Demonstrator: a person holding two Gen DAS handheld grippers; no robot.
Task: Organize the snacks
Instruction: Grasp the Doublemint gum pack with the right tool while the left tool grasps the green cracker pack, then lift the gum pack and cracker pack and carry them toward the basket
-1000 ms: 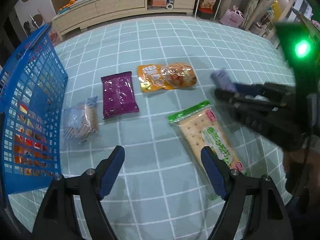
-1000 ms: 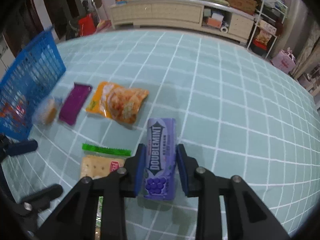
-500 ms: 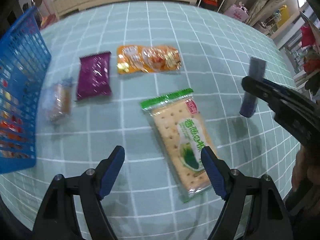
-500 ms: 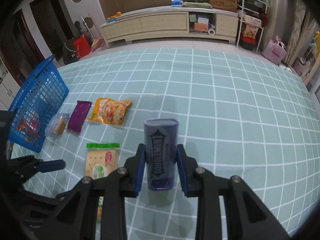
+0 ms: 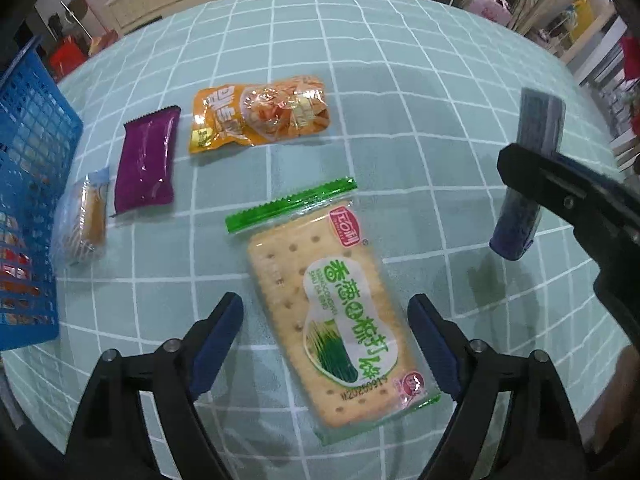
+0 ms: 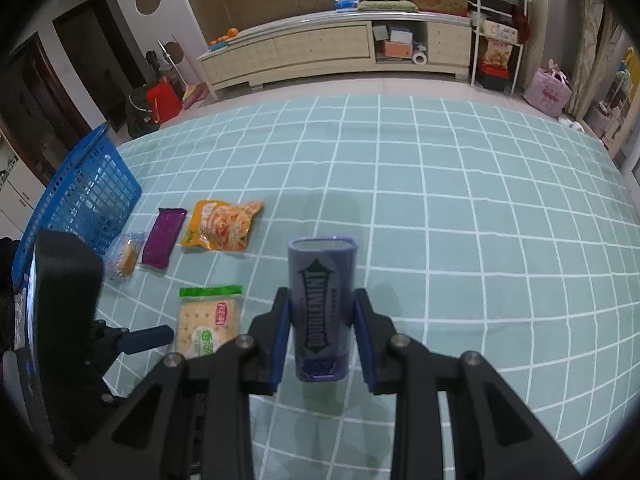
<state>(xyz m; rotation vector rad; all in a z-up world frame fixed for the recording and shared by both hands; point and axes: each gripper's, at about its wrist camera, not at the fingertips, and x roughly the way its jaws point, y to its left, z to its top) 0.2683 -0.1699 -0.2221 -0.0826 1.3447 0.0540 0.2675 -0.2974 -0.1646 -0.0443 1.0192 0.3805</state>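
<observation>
My right gripper (image 6: 322, 340) is shut on a purple Doublemint gum bottle (image 6: 320, 300), held upright above the teal checked cloth; the same gum bottle (image 5: 528, 176) shows at the right of the left wrist view. My left gripper (image 5: 326, 340) points steeply down over a green-topped cracker pack (image 5: 332, 312), its jaws opening, pads apart on either side and not touching it. Further off lie an orange snack bag (image 5: 260, 114), a purple bar (image 5: 146, 160) and a clear-wrapped cake (image 5: 82, 220). A blue basket (image 5: 28, 184) holding several snacks stands at the left.
The teal grid cloth (image 6: 460, 240) covers the floor. A long pale cabinet (image 6: 332, 52), a white rack (image 6: 496, 28) and a pink bag (image 6: 548, 88) line the far wall. A red bag (image 6: 162, 100) stands at the cloth's back left corner.
My left gripper has come down and to the right, over the cracker pack, and its jaws have widened a little. The right gripper has lifted the gum bottle off the cloth and tipped it upright.
</observation>
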